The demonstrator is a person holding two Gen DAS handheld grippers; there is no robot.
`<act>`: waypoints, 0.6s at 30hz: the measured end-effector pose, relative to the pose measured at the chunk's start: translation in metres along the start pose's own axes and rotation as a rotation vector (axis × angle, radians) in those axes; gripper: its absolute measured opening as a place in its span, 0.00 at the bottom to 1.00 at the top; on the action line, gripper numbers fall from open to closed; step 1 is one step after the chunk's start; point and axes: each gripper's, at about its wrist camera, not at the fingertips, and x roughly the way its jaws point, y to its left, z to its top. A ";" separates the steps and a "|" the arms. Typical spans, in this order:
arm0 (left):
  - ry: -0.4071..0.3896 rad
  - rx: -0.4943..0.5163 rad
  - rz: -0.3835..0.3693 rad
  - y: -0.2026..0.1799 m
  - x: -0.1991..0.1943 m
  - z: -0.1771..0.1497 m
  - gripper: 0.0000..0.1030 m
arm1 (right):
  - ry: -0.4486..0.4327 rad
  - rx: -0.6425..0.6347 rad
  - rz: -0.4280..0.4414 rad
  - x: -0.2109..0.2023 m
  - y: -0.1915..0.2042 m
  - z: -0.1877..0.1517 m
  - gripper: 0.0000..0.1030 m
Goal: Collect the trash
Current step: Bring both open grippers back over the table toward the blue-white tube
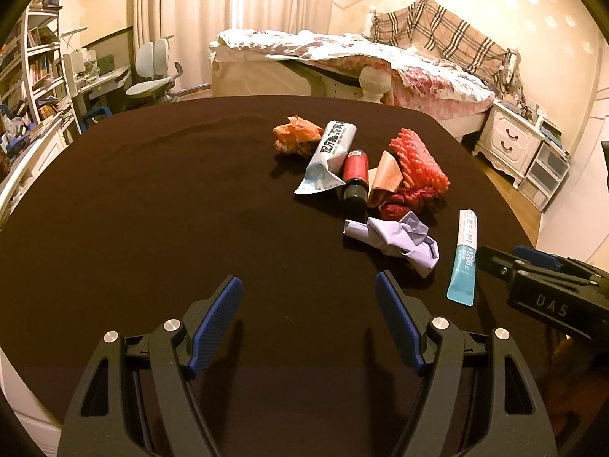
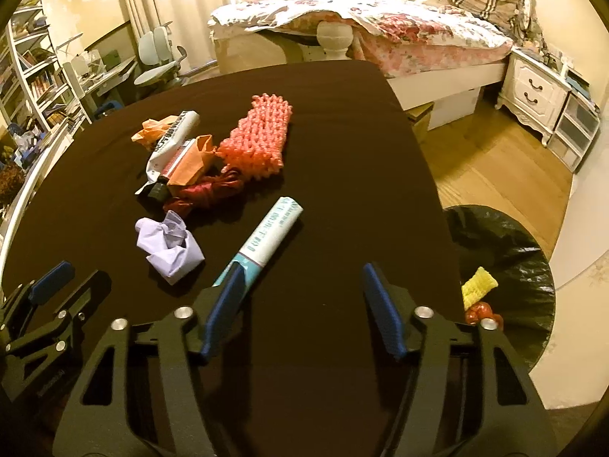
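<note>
On the dark table [image 1: 152, 209] lies a pile of trash: crumpled orange paper [image 1: 295, 137], a white wrapper [image 1: 331, 156], a red cylinder with a black cap [image 1: 354, 175], a pink foam net [image 1: 418, 160] and a red cord bundle [image 1: 407, 200]. Nearer are crumpled purple paper [image 1: 396, 240] and a blue-and-white tube [image 1: 465, 259]. My left gripper [image 1: 308, 283] is open over bare table, short of the purple paper. My right gripper [image 2: 302, 271] is open; the tube [image 2: 266, 236] lies just ahead of its left finger, its near end hidden behind that finger.
A bin lined with a black bag [image 2: 502, 251] stands on the floor right of the table, holding a yellow foam net [image 2: 479, 285] and a red item [image 2: 479, 312]. A bed, nightstand, desk chair and bookshelves lie beyond the table.
</note>
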 end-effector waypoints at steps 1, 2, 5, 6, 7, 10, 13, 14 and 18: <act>-0.002 0.000 0.002 0.000 0.000 0.000 0.71 | 0.001 0.006 0.003 0.000 -0.001 0.000 0.59; -0.001 -0.001 0.002 0.000 0.000 0.000 0.71 | 0.001 0.019 0.014 -0.001 -0.002 0.001 0.59; -0.001 -0.009 0.005 0.001 0.000 0.000 0.71 | -0.012 0.033 0.031 -0.004 0.001 0.005 0.59; -0.002 -0.011 0.006 0.001 0.001 0.000 0.71 | -0.015 0.027 0.029 -0.004 0.004 0.006 0.59; -0.003 -0.012 0.007 0.002 0.000 0.000 0.71 | -0.016 0.021 0.027 -0.003 0.007 0.007 0.60; -0.002 -0.012 0.007 0.002 0.000 0.000 0.71 | 0.002 -0.004 0.014 0.007 0.018 0.010 0.60; -0.002 -0.013 0.005 0.002 0.000 0.000 0.71 | 0.003 -0.053 -0.020 0.011 0.025 0.005 0.58; -0.003 -0.014 0.003 0.002 0.000 0.000 0.71 | 0.002 -0.061 -0.025 0.010 0.024 0.004 0.58; 0.000 -0.018 0.004 0.002 0.000 -0.001 0.71 | -0.003 -0.062 -0.053 0.005 0.013 0.000 0.55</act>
